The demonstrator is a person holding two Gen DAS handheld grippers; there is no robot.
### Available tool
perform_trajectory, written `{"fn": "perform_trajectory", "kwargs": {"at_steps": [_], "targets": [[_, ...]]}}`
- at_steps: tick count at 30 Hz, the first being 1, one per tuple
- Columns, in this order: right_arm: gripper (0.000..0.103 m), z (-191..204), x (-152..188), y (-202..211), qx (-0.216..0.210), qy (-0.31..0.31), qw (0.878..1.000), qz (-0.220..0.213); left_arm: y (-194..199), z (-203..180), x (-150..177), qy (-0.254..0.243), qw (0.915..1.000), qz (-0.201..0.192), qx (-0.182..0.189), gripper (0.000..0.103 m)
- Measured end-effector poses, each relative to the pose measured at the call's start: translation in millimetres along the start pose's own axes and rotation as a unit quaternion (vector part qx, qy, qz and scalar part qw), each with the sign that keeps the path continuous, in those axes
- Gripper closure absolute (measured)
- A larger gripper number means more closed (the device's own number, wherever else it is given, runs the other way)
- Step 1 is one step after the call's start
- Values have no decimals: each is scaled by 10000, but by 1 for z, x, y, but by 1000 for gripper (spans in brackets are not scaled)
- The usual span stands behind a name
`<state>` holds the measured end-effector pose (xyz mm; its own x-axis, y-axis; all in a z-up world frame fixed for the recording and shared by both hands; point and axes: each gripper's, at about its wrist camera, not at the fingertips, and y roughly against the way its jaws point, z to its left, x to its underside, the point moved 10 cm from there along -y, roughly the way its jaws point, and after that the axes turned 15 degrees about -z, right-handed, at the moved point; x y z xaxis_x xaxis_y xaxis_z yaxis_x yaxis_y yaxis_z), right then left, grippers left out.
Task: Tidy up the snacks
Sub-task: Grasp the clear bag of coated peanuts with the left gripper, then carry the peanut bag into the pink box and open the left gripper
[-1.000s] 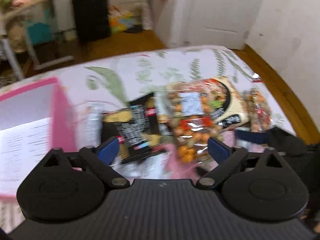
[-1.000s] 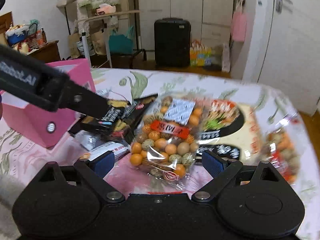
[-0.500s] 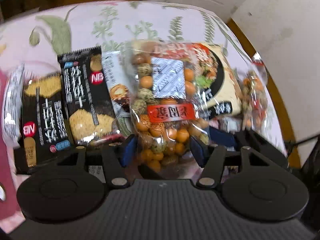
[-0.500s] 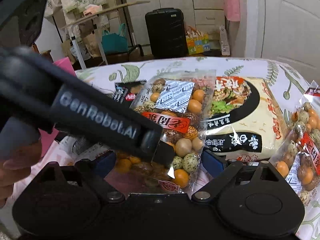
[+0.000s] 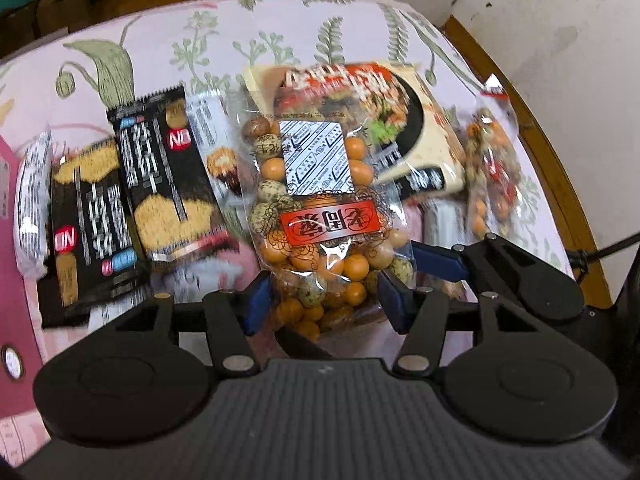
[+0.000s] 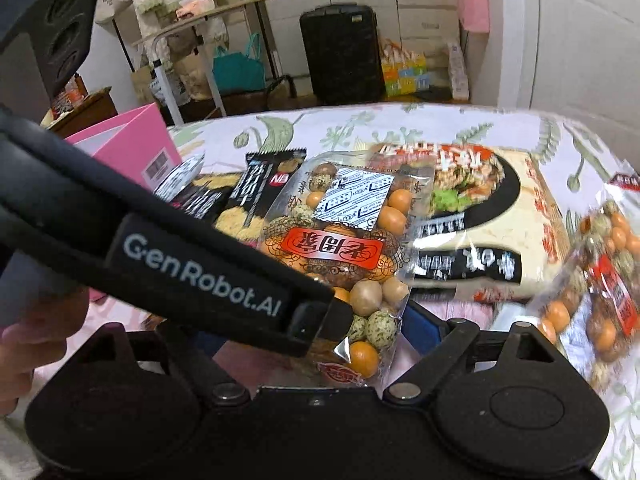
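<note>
Left claw [image 5: 324,304], seen from its own wrist camera: the jaws are closing, blue pads [image 5: 259,300] either side of the near end of a clear nut bag [image 5: 320,216], which lies at the centre of the snack pile on a floral-clothed bench [image 5: 224,40]. The pads appear to touch the film, so the claw is grasping the bag, though only just.

Neighbours: two black bars [image 5: 132,200] at 9 o'clock of the nut bag, a noodle pack [image 5: 400,120] at 1 o'clock, partly under the bag's far end, and a second nut bag [image 5: 492,168] at 3 o'clock. A pink box [image 6: 132,148] stands at 10 o'clock in the right wrist view.

Right claw [image 6: 316,344]: one blue pad shows just right of the nut bag's near end; the other is hidden behind the left tool's arm, and the jaws look spread wide and released.

Risks, as judged:
- The grip sits low, at the bag's end; the loose nuts may shift and the slick film slip out on lifting.
- Squeezing harder could crack nuts or burst the seal.
- The bag's far end overlaps the noodle pack and may drag it.
- The two tools are crowded; the left tool's arm crosses the right claw, so either moving could strike the other.
</note>
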<state>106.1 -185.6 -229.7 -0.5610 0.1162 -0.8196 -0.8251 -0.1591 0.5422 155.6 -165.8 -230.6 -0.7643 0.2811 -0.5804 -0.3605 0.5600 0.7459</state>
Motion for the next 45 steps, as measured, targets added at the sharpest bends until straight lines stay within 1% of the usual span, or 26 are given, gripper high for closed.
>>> {"fn": "perform_trajectory", "kwargs": {"at_steps": [2,7,11,16,24,29,34,37,40,42,45], "targets": [[12,5,-1,9,-28,29,9999,122,9,-3,5,-23,10000,72,40,47],[12,18,-6,31,-197,139,9995,224,36,-8,13,-62,9998,188,36,47],[13,34,-11,47,-289,218,9991,205,59,-9,16,-96,9997,205,34,47],[13,58,-16,62,-438,327,9982,243,89,-5,21,-24,9994,339,-1,47],[13,105,-26,82,-821,476,9947,390,143,11,33,55,9991,353,-207,47],[13,142,-40,89,-1025,691,9920,259,181,35,30,199,9994,188,-231,44],[13,183,-55,81,-1379,834,9868,153,213,72,24,411,9977,-38,-528,44],[13,206,-66,70,-1592,916,9830,27,227,96,16,465,9958,-205,-756,44],[13,224,-80,52,-1722,833,9815,-39,236,123,4,537,9938,-345,-909,44],[13,233,-87,39,-1767,783,9811,-48,237,141,-4,617,9926,-397,-964,44],[13,243,-94,12,-1755,631,9825,49,231,172,-16,778,9902,-482,-1053,44]]}}
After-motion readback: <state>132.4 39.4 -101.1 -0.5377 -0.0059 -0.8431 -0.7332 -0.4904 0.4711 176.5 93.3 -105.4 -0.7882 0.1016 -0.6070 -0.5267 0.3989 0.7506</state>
